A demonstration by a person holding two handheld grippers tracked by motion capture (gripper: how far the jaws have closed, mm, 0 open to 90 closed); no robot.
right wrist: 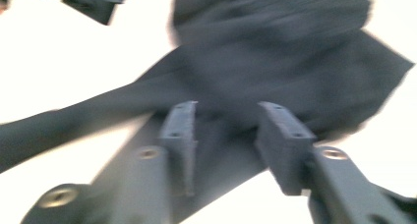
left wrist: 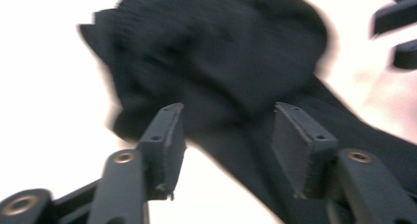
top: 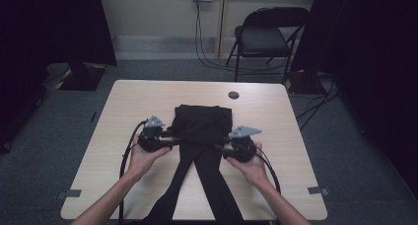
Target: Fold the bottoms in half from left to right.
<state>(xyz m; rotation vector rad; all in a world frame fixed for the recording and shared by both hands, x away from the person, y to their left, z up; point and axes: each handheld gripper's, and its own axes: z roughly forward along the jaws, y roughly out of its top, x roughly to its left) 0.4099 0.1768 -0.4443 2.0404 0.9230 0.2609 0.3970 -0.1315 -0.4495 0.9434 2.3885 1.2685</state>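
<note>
Both tongs, left (top: 170, 142) and right (top: 220, 147), are held apart, nothing clamped, flanking the trousers (top: 203, 124). The loose fold between them could be dragged open if a jaw snags the cloth.

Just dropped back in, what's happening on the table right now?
A person is working on a pair of black trousers laid on the light wooden table, top part folded over, legs trailing toward the near edge. The left gripper and right gripper flank the fold, one at each side. In both gripper views the jaws stand apart over the cloth, pinching nothing.
</note>
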